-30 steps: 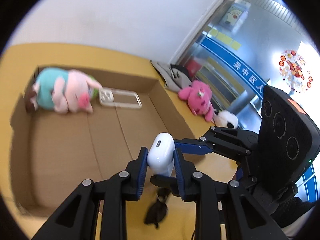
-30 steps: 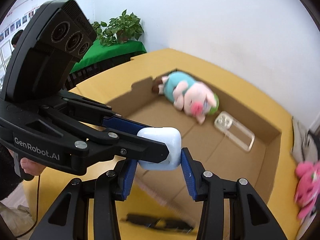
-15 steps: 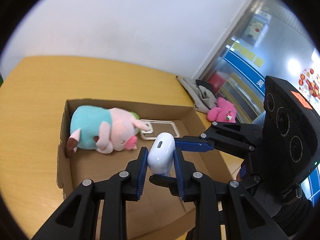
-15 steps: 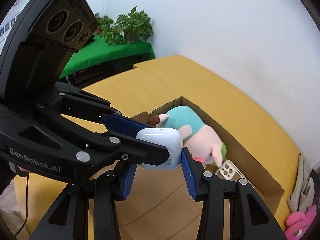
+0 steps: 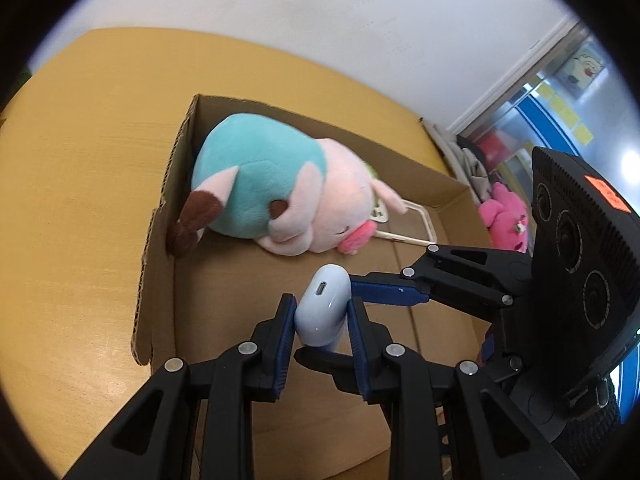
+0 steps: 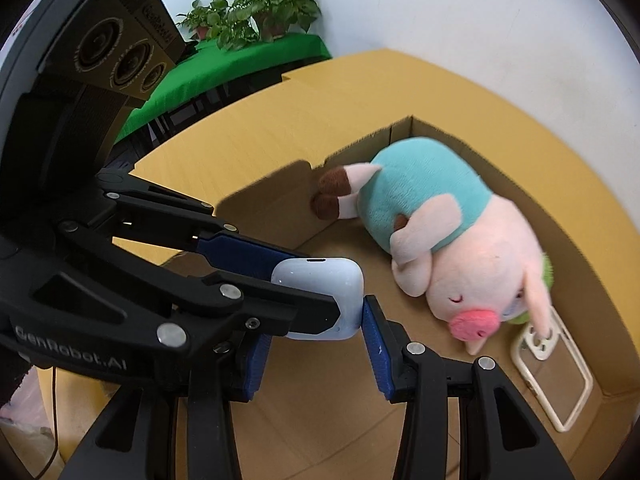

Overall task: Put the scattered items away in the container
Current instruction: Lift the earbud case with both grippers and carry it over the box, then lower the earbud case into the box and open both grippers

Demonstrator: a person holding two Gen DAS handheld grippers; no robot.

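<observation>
My left gripper (image 5: pixel 320 320) is shut on a pale blue earbud case (image 5: pixel 323 312) and holds it above the floor of the open cardboard box (image 5: pixel 168 216). My right gripper (image 6: pixel 316 344) also closes around the same case (image 6: pixel 320 300), from the other side, and its fingers (image 5: pixel 384 294) cross the left wrist view. In the box lie a teal and pink plush pig (image 5: pixel 280 200) and a clear phone case (image 6: pixel 554 380). The pig also shows in the right wrist view (image 6: pixel 440 240).
The box stands on a yellow wooden table (image 5: pixel 80 160). Outside the box at the far right lie a pink plush toy (image 5: pixel 506 220) and grey cloth (image 5: pixel 464 156). A green-covered table with a potted plant (image 6: pixel 256 20) stands behind.
Both grippers have moved together with the earbud case, forward and down over the box toward the plush pig. The black item on the table has left view.
</observation>
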